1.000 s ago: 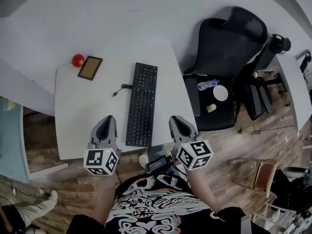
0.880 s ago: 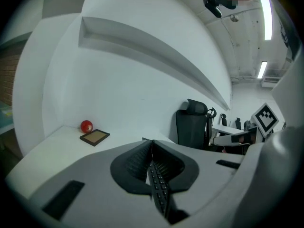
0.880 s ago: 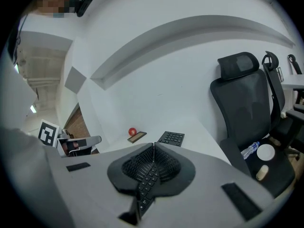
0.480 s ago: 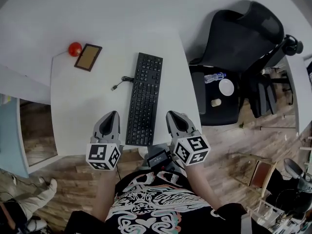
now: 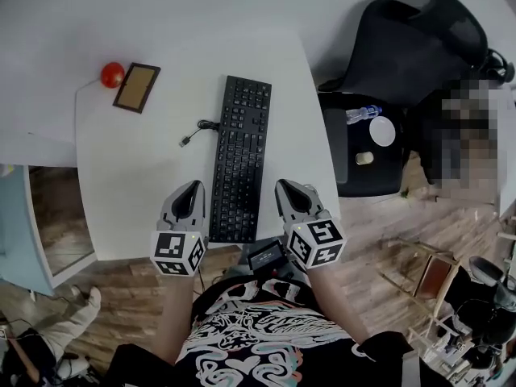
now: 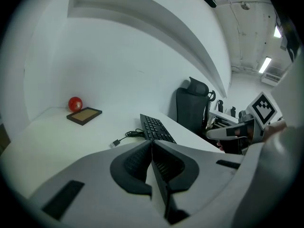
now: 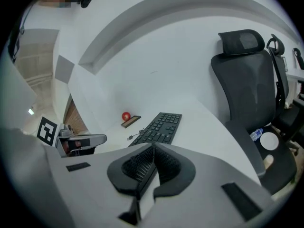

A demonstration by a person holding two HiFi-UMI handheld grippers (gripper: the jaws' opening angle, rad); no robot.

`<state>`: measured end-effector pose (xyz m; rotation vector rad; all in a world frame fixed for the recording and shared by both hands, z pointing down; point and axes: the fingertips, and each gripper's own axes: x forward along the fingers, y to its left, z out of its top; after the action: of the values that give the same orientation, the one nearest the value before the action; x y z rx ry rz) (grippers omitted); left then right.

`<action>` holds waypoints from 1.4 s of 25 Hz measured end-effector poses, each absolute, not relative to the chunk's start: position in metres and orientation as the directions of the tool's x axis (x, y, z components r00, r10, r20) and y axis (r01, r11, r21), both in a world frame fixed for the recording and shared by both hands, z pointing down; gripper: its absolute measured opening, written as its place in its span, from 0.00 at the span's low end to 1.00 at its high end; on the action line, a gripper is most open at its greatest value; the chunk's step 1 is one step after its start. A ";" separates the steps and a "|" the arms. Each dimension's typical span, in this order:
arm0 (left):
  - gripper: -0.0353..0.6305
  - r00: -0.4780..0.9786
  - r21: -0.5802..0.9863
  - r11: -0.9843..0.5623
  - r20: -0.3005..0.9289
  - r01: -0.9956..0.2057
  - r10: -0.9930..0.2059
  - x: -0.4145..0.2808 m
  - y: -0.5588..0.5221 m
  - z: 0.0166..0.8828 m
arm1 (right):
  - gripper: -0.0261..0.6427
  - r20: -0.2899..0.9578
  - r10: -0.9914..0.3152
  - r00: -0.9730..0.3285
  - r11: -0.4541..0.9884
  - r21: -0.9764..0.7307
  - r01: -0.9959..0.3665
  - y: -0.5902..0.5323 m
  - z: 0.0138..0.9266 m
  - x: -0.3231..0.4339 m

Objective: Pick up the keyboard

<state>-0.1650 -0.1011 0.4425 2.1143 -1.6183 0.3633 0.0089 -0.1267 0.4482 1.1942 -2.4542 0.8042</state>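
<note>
A black keyboard (image 5: 240,156) lies lengthwise on the white table (image 5: 129,184), its loose cable (image 5: 197,131) curling off to the left. The left gripper (image 5: 192,190) hovers over the table's near edge just left of the keyboard's near end, jaws shut and empty. To the right of that same end the right gripper (image 5: 288,189) is also shut on nothing. The keyboard (image 6: 156,127) shows ahead of the left gripper (image 6: 152,144) in the left gripper view, and the keyboard (image 7: 161,127) lies beyond the right gripper (image 7: 153,148) in the right gripper view.
A red ball (image 5: 112,74) and a small framed picture (image 5: 136,87) sit at the table's far left. A black office chair (image 5: 403,63) stands right of the table, its seat holding a bottle (image 5: 362,113) and a white lid (image 5: 382,131). Wooden floor lies below.
Both grippers have come down and forward, nearer the table and the keyboard's near end. The head view has shifted, so the table fills more of it.
</note>
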 end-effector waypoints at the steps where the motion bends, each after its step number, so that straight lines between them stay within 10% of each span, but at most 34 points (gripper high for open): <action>1: 0.08 0.283 0.193 -0.216 0.473 -0.957 -0.835 -0.162 -0.103 0.446 | 0.08 0.490 -0.617 -0.615 0.502 -0.356 -0.788 -0.128 0.452 0.007; 23: 0.09 0.437 0.367 -0.256 0.595 -0.894 -0.674 -0.148 -0.126 0.501 | 0.08 0.606 -0.415 -0.679 0.509 -0.464 -0.725 -0.138 0.515 -0.021; 27: 0.29 0.515 0.488 -0.237 0.579 -0.840 -0.632 -0.139 -0.127 0.512 | 0.09 0.576 -0.384 -0.722 0.486 -0.538 -0.688 -0.137 0.522 -0.027; 35: 0.33 0.603 0.576 -0.249 0.575 -0.779 -0.553 -0.121 -0.123 0.521 | 0.21 0.629 -0.301 -0.717 0.411 -0.593 -0.693 -0.133 0.536 -0.029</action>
<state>-0.1211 -0.1227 0.5210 1.9376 -1.0604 0.3191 -0.0287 -0.1330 0.5358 0.8478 -2.2445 1.2405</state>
